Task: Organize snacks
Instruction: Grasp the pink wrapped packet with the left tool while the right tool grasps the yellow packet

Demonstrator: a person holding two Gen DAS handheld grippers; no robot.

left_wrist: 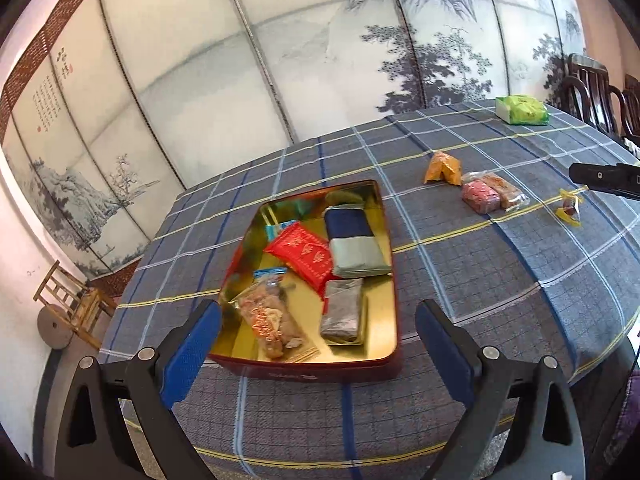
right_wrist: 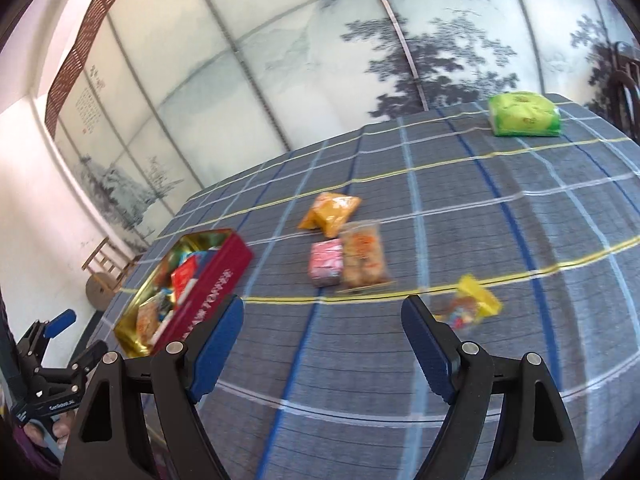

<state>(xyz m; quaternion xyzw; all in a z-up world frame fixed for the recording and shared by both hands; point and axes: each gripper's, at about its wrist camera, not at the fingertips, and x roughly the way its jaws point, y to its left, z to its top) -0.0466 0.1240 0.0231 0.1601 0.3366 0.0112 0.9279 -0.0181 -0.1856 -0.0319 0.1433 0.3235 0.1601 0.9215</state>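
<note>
A red tin with a gold inside sits on the checked tablecloth, holding a red packet, a blue-and-grey packet, a grey packet and a clear biscuit packet. My left gripper hovers open over the tin's near end, nothing between its fingers. To the tin's right lie an orange packet, a pink packet, a clear cake packet and a small yellow-wrapped candy. My right gripper is open and empty just short of these, the candy beside its right finger.
A green pack lies at the table's far right corner. Dark wooden chairs stand beyond it. A painted screen wall runs behind the table. A small wooden chair stands on the floor left of the table's edge.
</note>
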